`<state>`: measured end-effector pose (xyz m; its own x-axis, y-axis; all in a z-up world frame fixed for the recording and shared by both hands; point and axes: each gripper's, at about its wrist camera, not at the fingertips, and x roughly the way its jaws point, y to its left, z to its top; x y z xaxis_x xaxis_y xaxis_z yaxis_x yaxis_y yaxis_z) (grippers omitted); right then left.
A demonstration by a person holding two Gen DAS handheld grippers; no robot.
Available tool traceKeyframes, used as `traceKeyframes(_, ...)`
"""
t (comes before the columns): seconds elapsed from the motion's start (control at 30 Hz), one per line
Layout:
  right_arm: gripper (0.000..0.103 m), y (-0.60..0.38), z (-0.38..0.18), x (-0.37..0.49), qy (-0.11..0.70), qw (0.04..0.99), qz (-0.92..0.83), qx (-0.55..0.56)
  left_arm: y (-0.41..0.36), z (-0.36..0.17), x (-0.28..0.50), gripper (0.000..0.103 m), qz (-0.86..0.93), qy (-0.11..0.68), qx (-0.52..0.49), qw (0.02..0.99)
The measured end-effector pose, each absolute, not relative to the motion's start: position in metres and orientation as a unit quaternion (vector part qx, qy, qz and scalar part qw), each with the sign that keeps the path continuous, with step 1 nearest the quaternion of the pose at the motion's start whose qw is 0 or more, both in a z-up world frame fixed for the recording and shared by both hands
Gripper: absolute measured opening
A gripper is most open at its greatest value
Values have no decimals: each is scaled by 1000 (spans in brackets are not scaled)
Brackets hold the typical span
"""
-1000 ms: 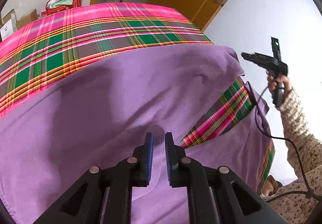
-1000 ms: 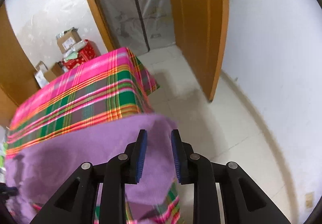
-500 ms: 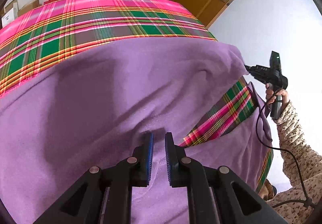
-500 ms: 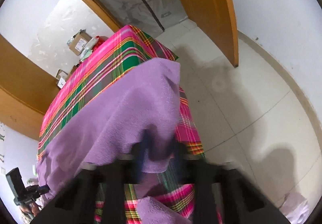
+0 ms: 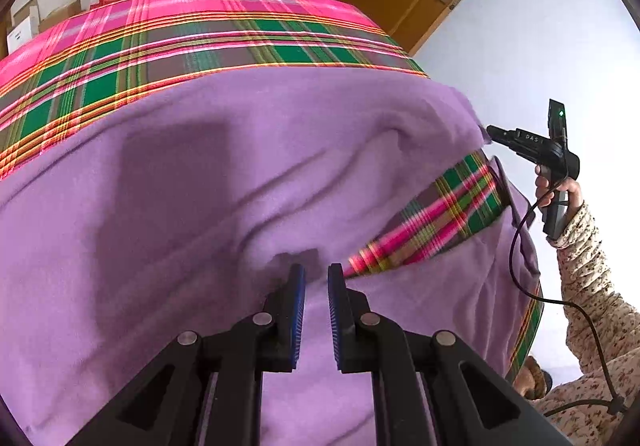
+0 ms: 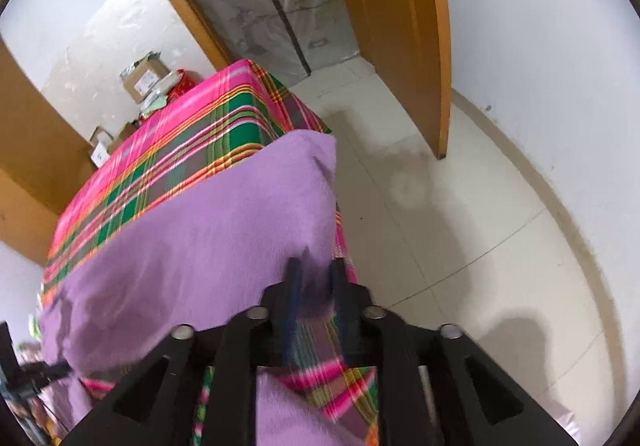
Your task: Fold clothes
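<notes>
Cloth (image 5: pixel 224 181), purple, lies over the checked bench (image 5: pixel 160 45). In the left view the left tool (image 5: pixel 316 278) has stayed a little open, gripping nothing, just above it. In the right view the right tool (image 6: pixel 316 278) has dropped from the air to the cloth's corner; blur hides its grip.
</notes>
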<state>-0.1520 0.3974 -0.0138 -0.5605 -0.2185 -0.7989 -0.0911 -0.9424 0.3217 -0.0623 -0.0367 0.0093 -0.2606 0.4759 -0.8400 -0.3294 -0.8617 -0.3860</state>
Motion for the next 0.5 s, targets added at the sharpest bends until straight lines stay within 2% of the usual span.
traceKeyframes(0.27, 40, 387, -4, -114, -114, 58, -877, 462, -20, 7, -33, 17, 786, -57, -554, 268)
traceKeyframes(0.5, 40, 371, -9, -103, -61, 63, -879, 468, -7, -3, -14, 17, 774, -56, -568, 274)
